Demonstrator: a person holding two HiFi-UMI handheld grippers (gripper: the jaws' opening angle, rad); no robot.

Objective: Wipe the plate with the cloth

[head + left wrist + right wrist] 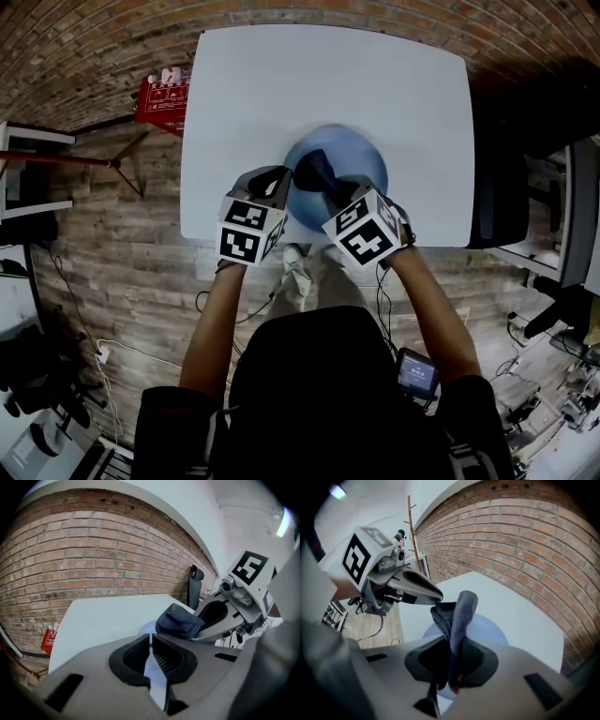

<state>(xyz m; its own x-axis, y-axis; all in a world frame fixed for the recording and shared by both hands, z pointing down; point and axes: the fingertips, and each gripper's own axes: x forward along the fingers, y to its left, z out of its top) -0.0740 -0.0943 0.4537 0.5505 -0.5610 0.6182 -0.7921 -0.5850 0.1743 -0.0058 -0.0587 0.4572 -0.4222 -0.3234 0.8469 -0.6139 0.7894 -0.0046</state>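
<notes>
Head view: red box (pixel 161 98) print unreadable; pale-blue plate (pixel 361 150) over white table (pixel 244 94), dark cloth (pixel 317 173) over it; left gripper view: left gripper (pixel 151 641) pinches plate rim; right gripper view: right gripper (pixel 452 653) clamps bunched cloth.

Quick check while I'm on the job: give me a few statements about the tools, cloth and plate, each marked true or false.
The right tool grips the dark blue cloth. True.
The left tool is empty. False: it is shut on the rim of the plate.
The plate is red. False: it is light blue.
The table is white. True.
The cloth lies flat on the table. False: it is bunched in the right tool, over the plate.
</notes>
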